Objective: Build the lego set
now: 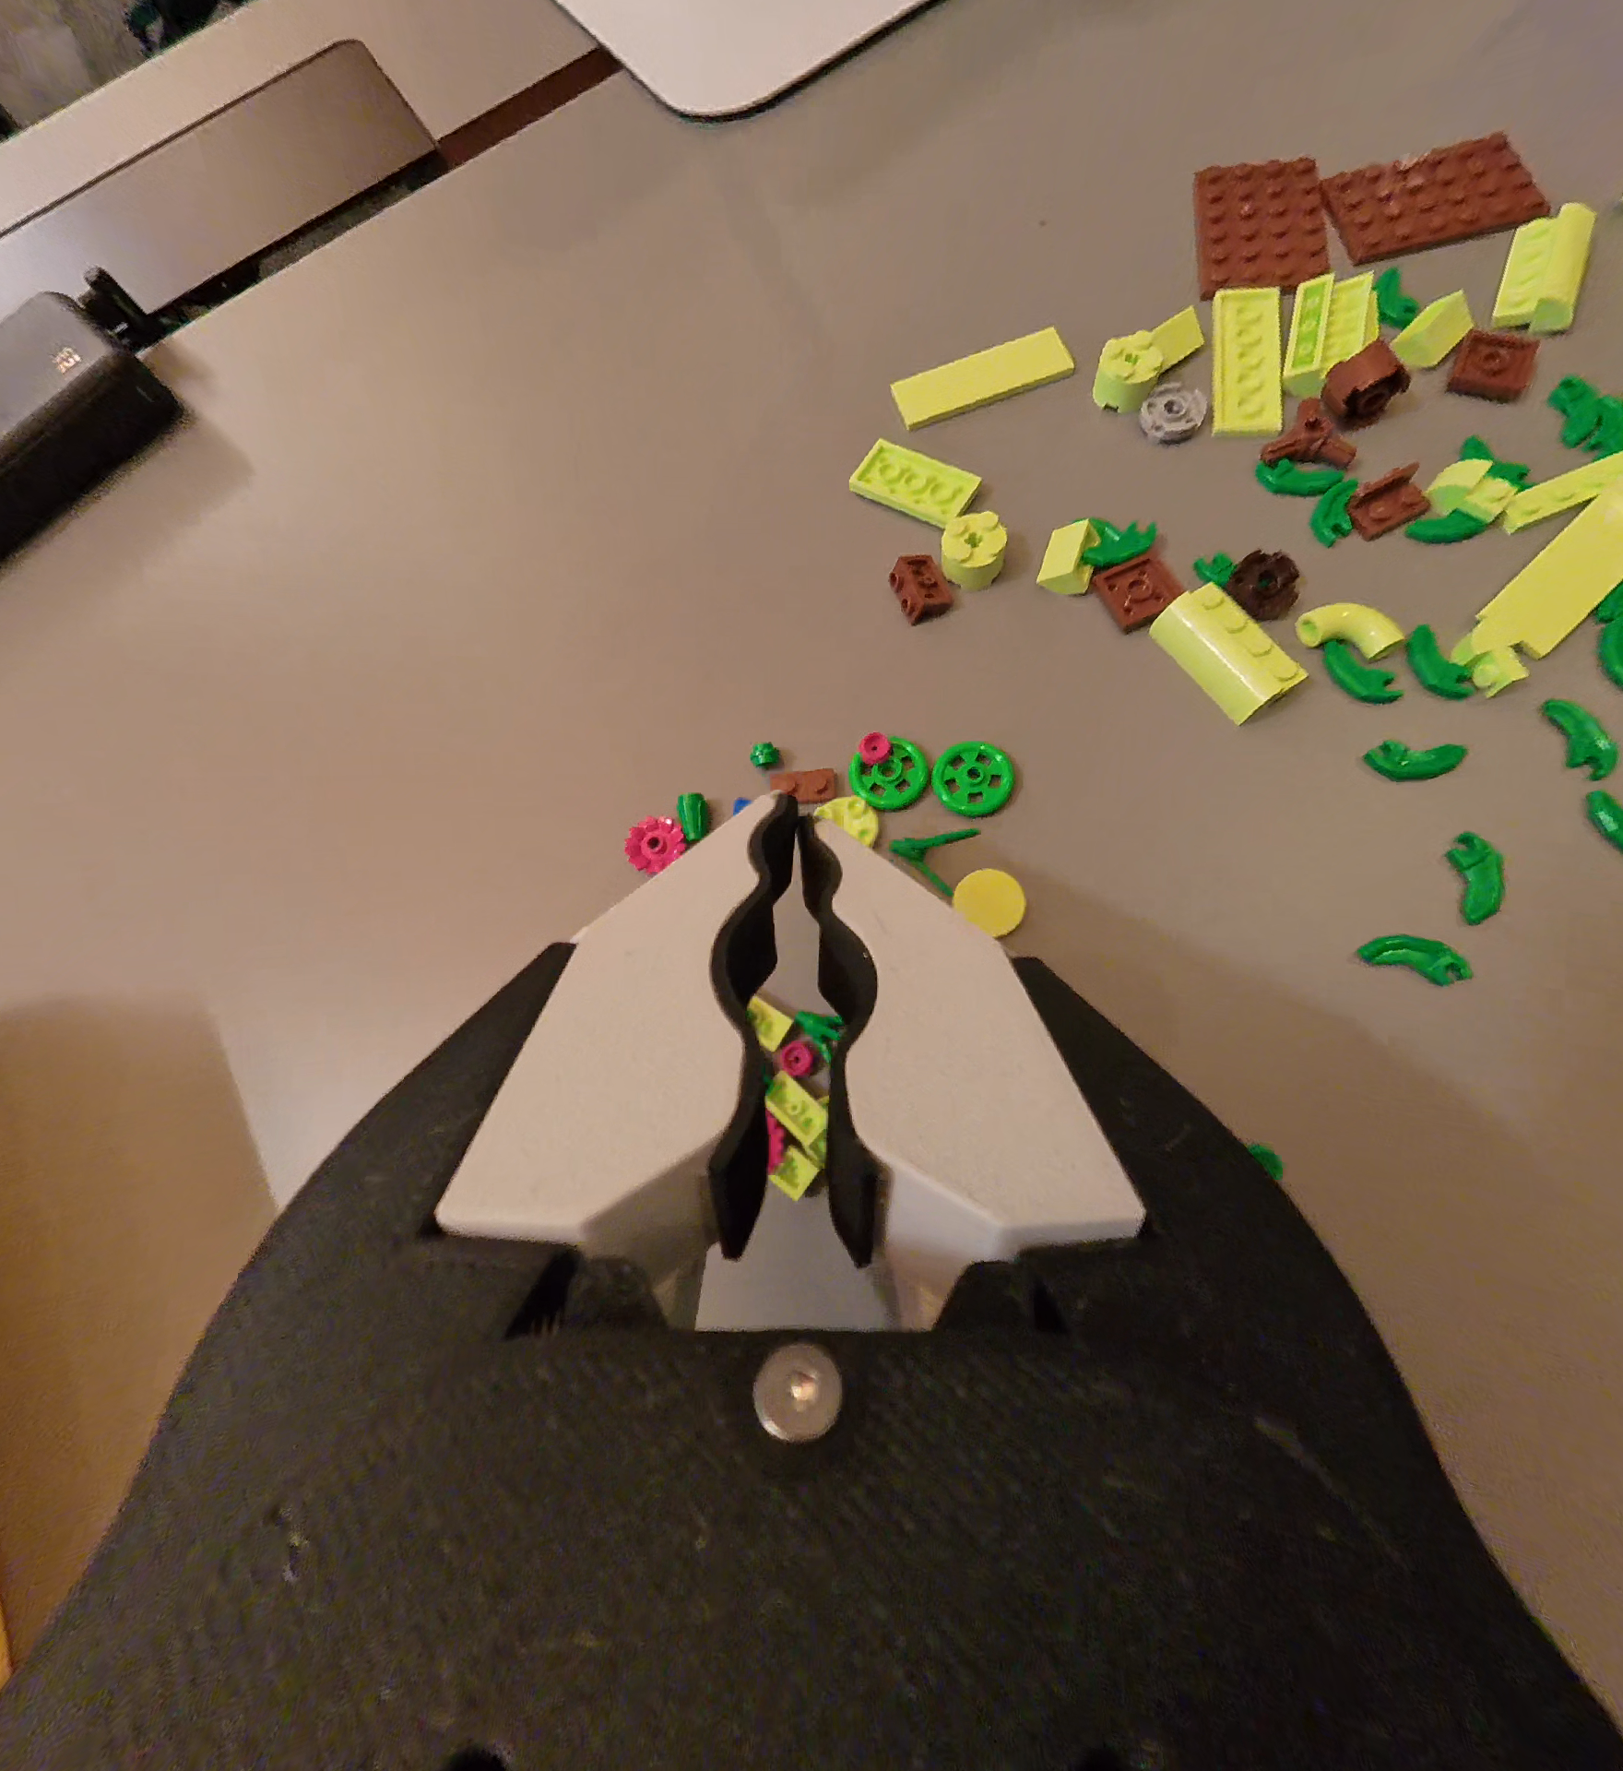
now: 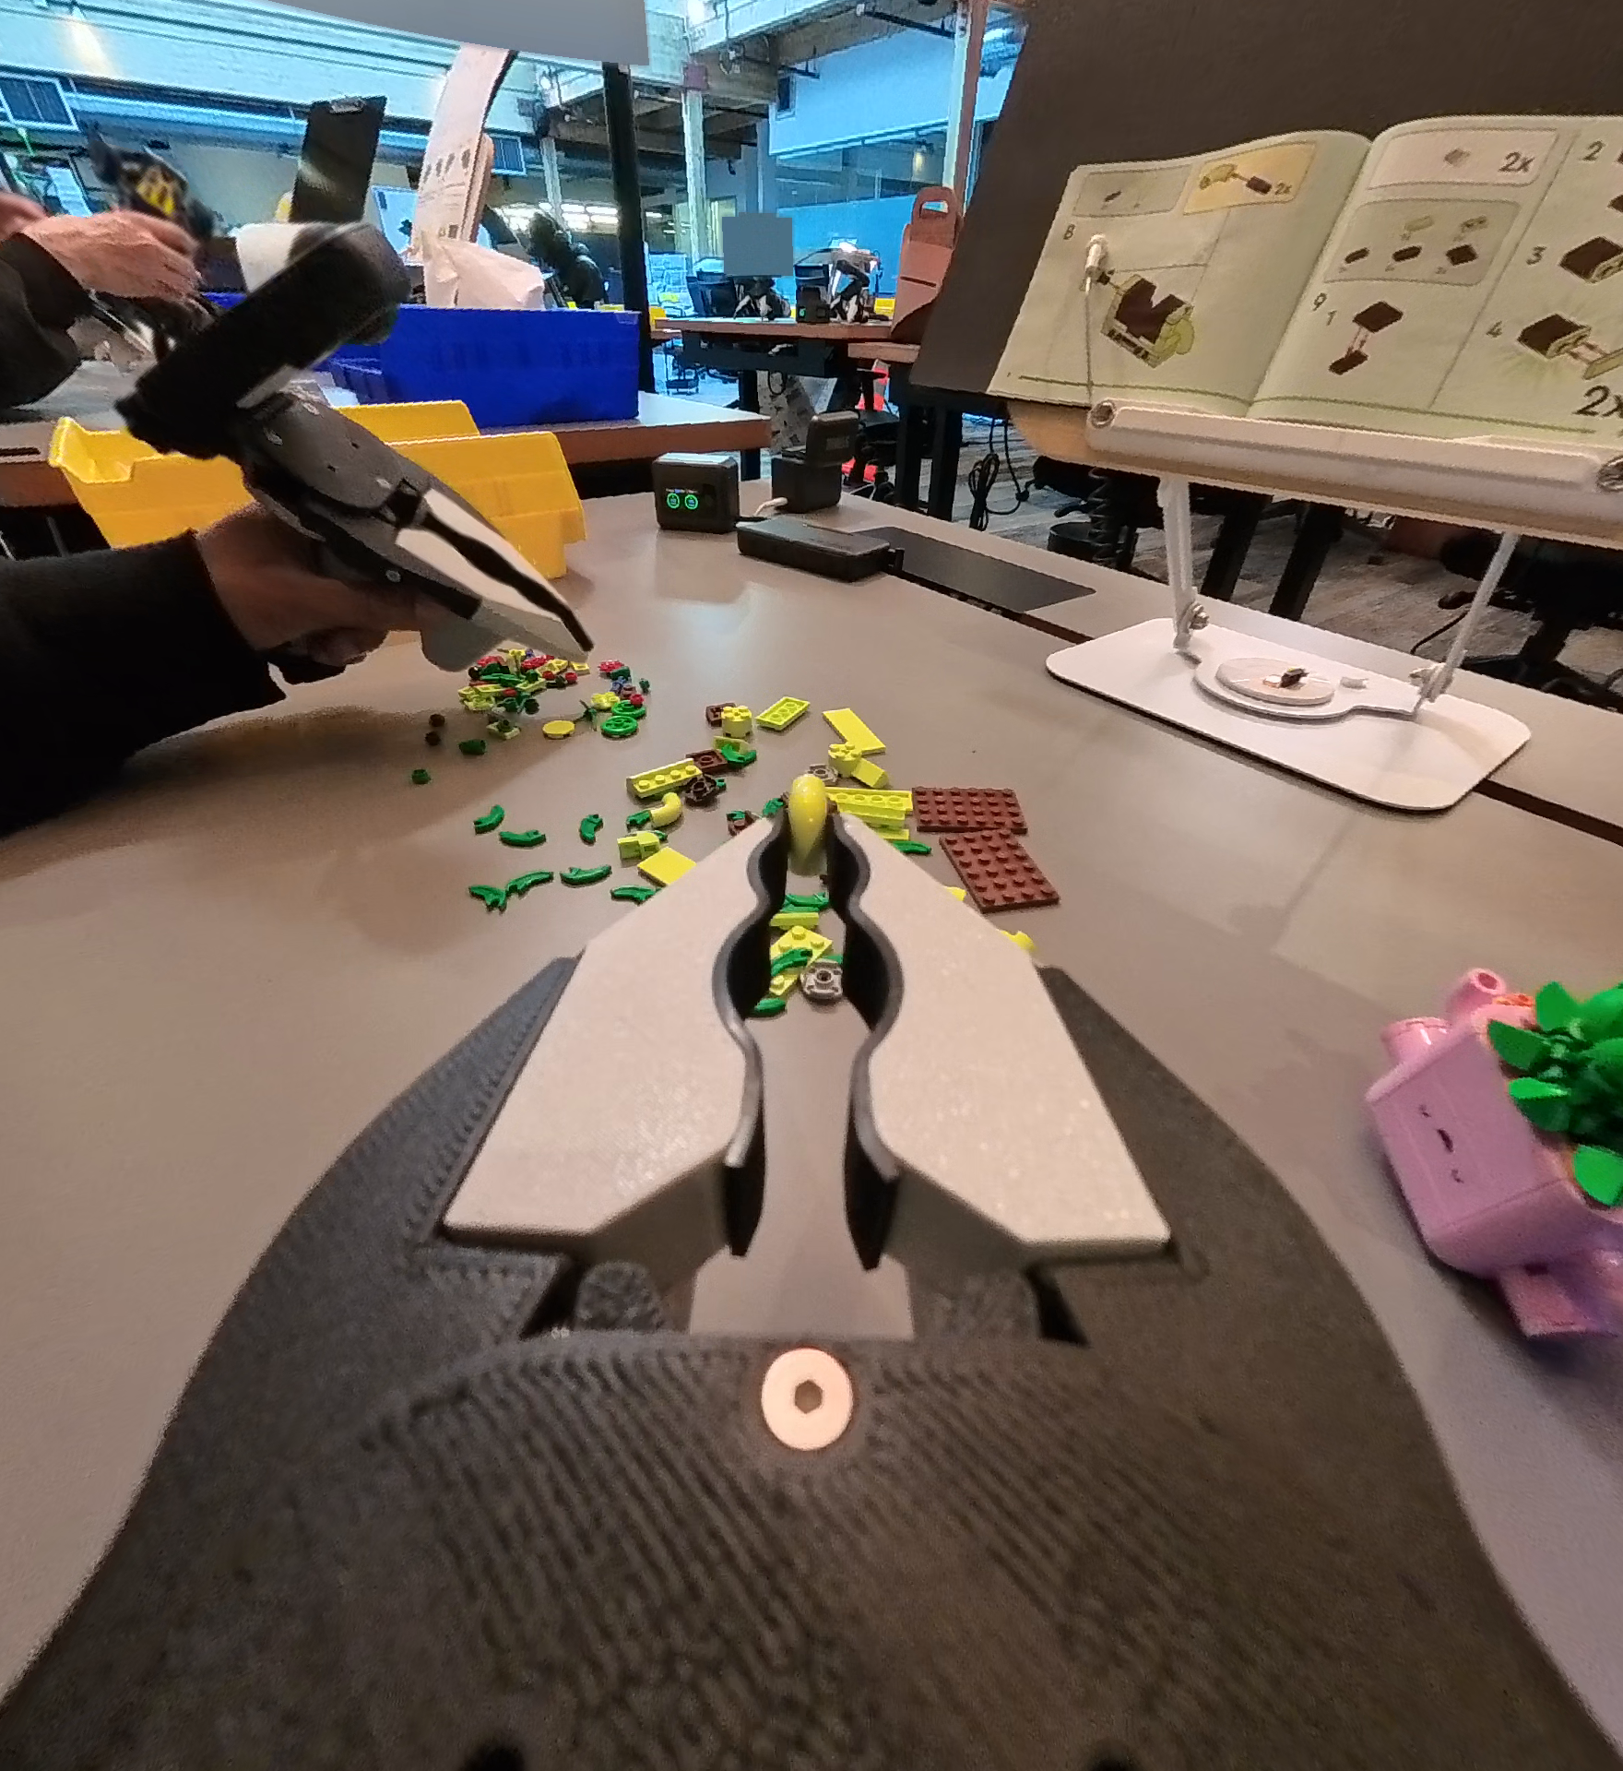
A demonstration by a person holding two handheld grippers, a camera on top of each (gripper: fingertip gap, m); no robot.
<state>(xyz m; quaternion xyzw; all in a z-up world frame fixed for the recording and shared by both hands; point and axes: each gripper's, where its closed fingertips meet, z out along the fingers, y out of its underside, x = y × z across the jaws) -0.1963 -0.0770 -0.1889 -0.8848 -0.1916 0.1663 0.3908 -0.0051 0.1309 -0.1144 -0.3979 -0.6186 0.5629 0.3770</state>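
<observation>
My left gripper is shut, and nothing shows between its tips. It hovers over a small pile of tiny pieces: a pink flower, a small brown plate, two green wheels and a yellow round tile. It also shows in the right wrist view, held in a hand above that pile. My right gripper is shut on a lime-yellow curved piece and holds it above the table. Loose lime, green and brown pieces lie below, with two brown studded plates to the right.
An open instruction booklet rests on a white stand at the back right. A pink pot with green leaves lies at the right. Yellow bins stand at the back left. A black box sits at the table's far left. There is about 30 cm between the tips of the two grippers. The pink flower lies around 4 cm away from my left fingertips.
</observation>
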